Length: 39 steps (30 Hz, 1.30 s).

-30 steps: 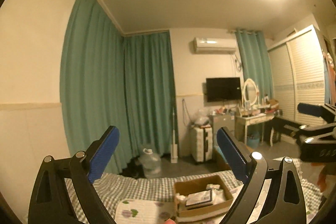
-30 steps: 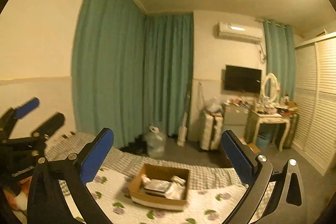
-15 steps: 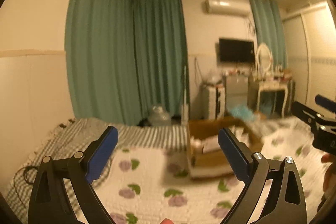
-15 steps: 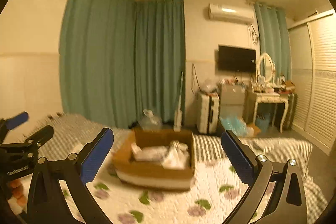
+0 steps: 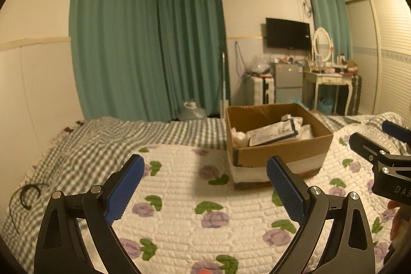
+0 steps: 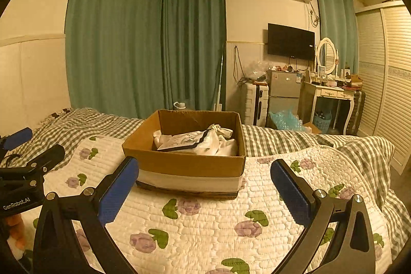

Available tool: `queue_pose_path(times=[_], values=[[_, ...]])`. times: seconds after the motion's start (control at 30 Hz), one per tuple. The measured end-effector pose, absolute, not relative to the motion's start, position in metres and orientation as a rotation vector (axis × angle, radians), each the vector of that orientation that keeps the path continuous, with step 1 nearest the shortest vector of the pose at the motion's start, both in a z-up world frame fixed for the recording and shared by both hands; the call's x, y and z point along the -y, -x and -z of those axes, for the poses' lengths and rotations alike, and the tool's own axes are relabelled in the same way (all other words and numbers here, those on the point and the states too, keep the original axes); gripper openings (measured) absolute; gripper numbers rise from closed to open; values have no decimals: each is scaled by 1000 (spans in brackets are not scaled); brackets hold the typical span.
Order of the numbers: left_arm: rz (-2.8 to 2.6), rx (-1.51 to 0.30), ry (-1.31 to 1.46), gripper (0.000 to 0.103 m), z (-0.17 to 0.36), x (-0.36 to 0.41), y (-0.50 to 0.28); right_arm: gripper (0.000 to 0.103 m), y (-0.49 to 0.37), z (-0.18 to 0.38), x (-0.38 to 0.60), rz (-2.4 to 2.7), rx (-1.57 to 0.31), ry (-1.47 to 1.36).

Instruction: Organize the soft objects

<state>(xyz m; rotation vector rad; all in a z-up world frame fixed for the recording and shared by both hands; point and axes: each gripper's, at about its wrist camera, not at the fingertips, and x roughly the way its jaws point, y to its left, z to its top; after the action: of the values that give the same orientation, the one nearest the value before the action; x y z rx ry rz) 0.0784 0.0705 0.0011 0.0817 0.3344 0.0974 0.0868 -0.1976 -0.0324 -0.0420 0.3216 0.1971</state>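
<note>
A brown cardboard box (image 5: 280, 154) (image 6: 185, 166) stands on a white quilt with purple flowers (image 5: 195, 217) (image 6: 205, 222). Inside lie white soft cloth items (image 6: 221, 143) and a flat white packet with a dark edge (image 5: 273, 134) (image 6: 179, 139). My left gripper (image 5: 204, 186) is open and empty, above the quilt, left of and nearer than the box. My right gripper (image 6: 204, 186) is open and empty, just in front of the box. Each gripper shows at the edge of the other's view: the right (image 5: 385, 156), the left (image 6: 25, 158).
A green-and-white checked sheet (image 5: 102, 140) covers the bed beyond the quilt. A dark cord (image 5: 28, 193) lies on it at the left. Teal curtains (image 6: 154, 43), a suitcase (image 6: 255, 100), a small fridge (image 6: 283, 90) and a dressing table (image 6: 331, 94) stand beyond the bed.
Both grippers have tilted down from the ceiling and wall toward the bed. The box now sits larger and closer in both views. Both grippers stay open.
</note>
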Motion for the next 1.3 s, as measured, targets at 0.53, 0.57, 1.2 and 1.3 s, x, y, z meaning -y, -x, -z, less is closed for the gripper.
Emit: queue_pose_path(times=[0.53, 0.57, 1.2, 1.3], values=[[-80, -352, -58, 98, 3, -72, -79, 103, -87, 31, 195, -181, -330, 54], [-77, -351, -57, 98, 3, -73, -79, 103, -87, 31, 195, -181, -331, 55], [-61, -352, -55, 98, 5, -70, -77, 103, -87, 34, 194, -180, -331, 71], [-62, -358, -55, 98, 6, -70, -77, 103, -87, 34, 193, -177, -332, 73]])
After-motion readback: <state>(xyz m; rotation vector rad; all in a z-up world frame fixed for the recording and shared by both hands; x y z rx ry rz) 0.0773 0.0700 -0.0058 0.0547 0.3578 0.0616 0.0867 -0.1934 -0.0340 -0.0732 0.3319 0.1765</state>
